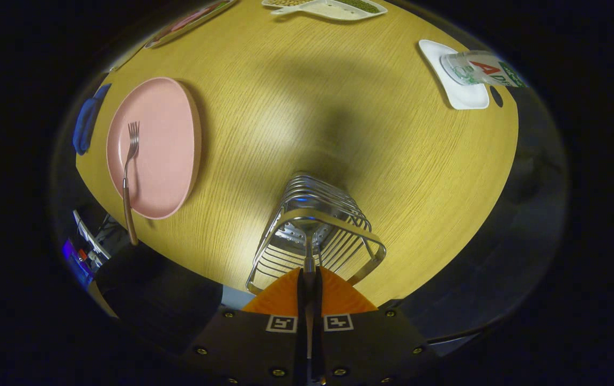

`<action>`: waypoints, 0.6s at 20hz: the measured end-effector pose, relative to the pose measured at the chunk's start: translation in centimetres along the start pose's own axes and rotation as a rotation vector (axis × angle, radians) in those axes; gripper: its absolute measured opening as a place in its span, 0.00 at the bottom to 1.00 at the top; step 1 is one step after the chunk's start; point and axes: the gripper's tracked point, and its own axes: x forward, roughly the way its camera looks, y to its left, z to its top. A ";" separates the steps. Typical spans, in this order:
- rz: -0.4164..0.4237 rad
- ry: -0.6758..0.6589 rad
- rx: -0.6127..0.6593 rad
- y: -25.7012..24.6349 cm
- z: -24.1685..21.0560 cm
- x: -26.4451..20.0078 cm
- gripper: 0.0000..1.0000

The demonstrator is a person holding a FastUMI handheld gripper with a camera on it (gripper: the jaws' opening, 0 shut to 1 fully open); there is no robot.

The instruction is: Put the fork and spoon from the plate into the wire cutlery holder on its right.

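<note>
while the gripper (pixel 310 284) hangs straight above the wire cutlery holder (pixel 315 236), its two orange fingers (pixel 280 297) are drawn almost together on a thin metal handle that runs down between them, and this looks to be the spoon (pixel 309 252), its bowl end lowered into the holder's mouth. the bowl itself is hard to make out against the perforated base and the bright wires, so i judge it to be the spoon mainly because the fork (pixel 128 171) can be seen elsewhere. the holder stands near the table's (pixel 296 107) near edge, to the right of the pink plate (pixel 159 145).

the fork lies on the plate, tines pointing toward the far side of the table, its brownish handle running over the plate's near rim and out past the table's near left edge. the plate sits close to that left edge, with a blue cloth (pixel 86 120) just beyond it at the rim.

by my reading the task is about halfway: the spoon is in the act of being placed but not let go, and the fork is untouched. what is left is to release the spoon, then cross to the plate, pick up the fork and bring it to the holder.

a white dish (pixel 465 94) with a bottle (pixel 478 69) lying on it sits at the far right edge.
</note>
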 end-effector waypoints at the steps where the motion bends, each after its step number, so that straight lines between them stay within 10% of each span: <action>1: 0.004 0.000 0.004 0.0 0.0 0.0 0.04; 12: 0.050 -0.110 0.079 0.2 0.1 -1.2 0.11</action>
